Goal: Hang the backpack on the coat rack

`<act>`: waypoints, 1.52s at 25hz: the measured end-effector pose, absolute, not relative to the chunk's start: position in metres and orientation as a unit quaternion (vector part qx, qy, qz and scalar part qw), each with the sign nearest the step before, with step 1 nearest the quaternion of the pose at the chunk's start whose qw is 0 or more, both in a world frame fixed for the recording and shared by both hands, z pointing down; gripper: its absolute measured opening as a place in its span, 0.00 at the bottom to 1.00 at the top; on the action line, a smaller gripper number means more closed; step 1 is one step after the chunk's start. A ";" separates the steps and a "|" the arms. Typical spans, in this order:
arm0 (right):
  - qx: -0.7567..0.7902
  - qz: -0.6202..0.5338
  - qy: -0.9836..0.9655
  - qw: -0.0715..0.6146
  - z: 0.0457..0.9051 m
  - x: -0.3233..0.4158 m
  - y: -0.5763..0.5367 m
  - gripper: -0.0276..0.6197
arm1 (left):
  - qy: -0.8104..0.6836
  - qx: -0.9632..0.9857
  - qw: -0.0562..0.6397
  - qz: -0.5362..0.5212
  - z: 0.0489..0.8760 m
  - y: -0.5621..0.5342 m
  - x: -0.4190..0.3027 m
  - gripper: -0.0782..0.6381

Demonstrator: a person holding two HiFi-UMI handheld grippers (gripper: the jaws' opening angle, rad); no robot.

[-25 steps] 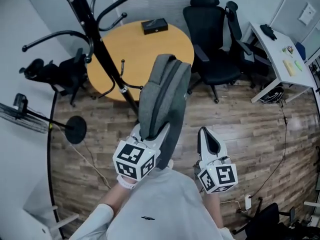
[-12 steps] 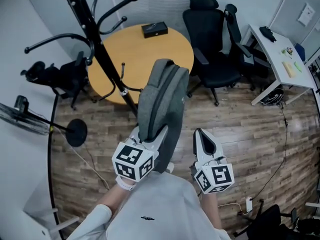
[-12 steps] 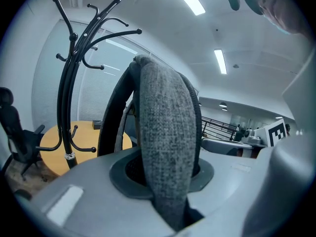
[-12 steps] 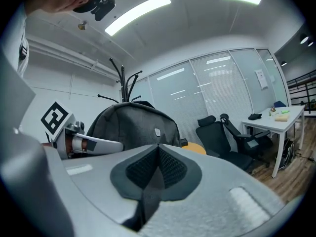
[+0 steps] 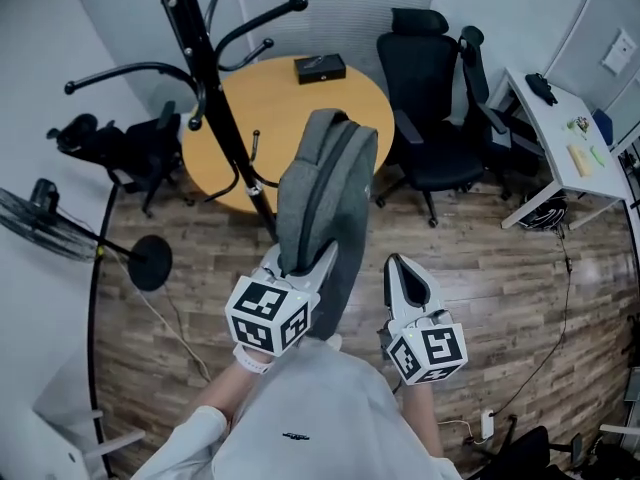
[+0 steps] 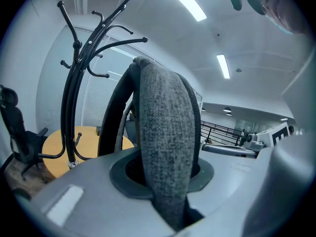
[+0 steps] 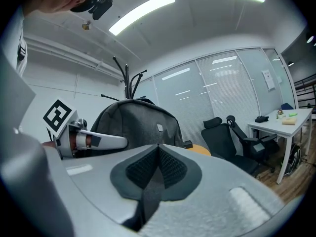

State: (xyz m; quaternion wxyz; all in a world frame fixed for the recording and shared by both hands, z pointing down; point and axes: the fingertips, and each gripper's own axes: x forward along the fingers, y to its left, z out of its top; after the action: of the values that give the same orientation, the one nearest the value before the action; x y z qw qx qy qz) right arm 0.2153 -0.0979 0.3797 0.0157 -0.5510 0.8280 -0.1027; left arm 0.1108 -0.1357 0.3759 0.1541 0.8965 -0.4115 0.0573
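While pinching grey backpack (image 5: 325, 188) in left gripper (image 5: 303, 266), right gripper (image 5: 398, 268) pressed together, faces coat rack (image 5: 215, 98), round wooden table (image 5: 300, 108), wood-plank floor (image 5: 480, 258).

Brown wood-plank floor (image 5: 500, 258) runs across the room, meeting pale walls at the left. A round wooden counter (image 5: 330, 118) stands at the far side, a black box (image 5: 320, 67) near its far edge. Black office chairs (image 5: 440, 108) sit just right of it, beside a white desk (image 5: 565, 148). A standing fan (image 5: 45, 233) is at the left. Strip lights (image 7: 143, 11) glow on the ceiling above a glazed partition with blinds (image 7: 222, 93)
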 end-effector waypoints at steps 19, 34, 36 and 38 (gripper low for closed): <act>-0.539 -0.086 0.838 0.028 0.357 0.201 -0.166 0.04 | -0.447 0.886 0.124 0.023 0.339 -0.220 0.091 0.28; -0.511 -0.096 0.853 0.030 0.351 0.172 -0.229 0.04 | -0.474 0.871 0.131 -0.004 0.325 -0.283 0.065 0.28; -0.512 -0.097 0.853 0.030 0.351 0.172 -0.236 0.04 | -0.477 0.869 0.135 -0.006 0.326 -0.291 0.062 0.28; -0.511 -0.098 0.853 0.030 0.350 0.171 -0.242 0.04 | -0.479 0.867 0.138 -0.007 0.325 -0.298 0.059 0.28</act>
State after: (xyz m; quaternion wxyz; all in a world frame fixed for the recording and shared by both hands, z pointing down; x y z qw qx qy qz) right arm 0.1713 -0.2422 0.3501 0.0298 -0.5114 0.8532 -0.0984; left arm 0.0595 -0.2982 0.3255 0.1383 0.8668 -0.4791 -0.0072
